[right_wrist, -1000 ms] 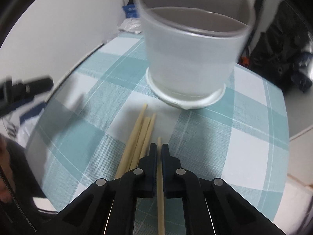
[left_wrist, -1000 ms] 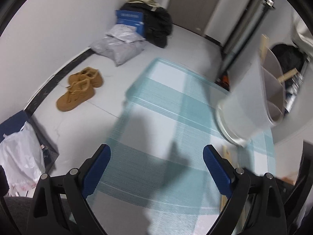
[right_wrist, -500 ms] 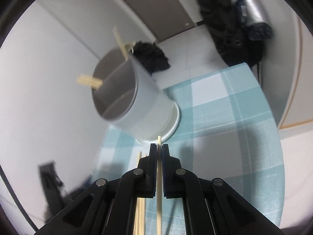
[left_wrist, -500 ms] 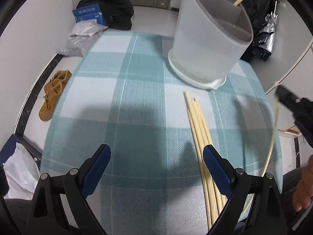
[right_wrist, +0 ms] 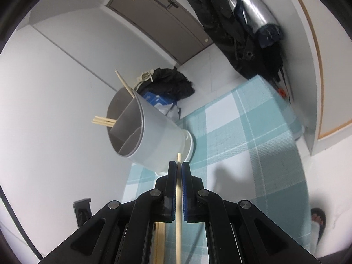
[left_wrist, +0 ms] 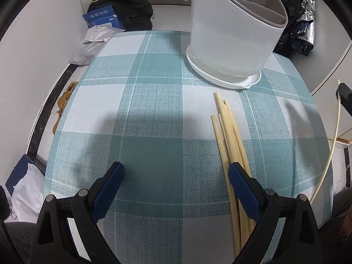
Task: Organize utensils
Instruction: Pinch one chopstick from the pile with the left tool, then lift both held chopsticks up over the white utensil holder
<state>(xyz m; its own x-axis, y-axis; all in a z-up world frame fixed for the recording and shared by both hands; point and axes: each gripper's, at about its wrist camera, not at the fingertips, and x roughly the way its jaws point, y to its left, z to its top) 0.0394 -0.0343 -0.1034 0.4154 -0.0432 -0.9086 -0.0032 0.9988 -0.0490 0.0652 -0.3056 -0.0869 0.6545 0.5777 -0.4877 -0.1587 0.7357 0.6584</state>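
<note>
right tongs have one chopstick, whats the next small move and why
Probably carry it over the holder's open top and tip it in, thin end down. The right tongs are shut on a single chopstick, lifted off the tablecloth. The holder's compartments already hold a few chopsticks, and more loose chopsticks wait beside the open left tongs.

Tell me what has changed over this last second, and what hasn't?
The right hand-held gripper lifted its single chopstick off the tablecloth and tilted toward the white holder. The left hand-held gripper swung from facing the floor to face the loose chopsticks. The right stayed shut on its chopstick, the left open and empty; the holder stayed put.
</note>
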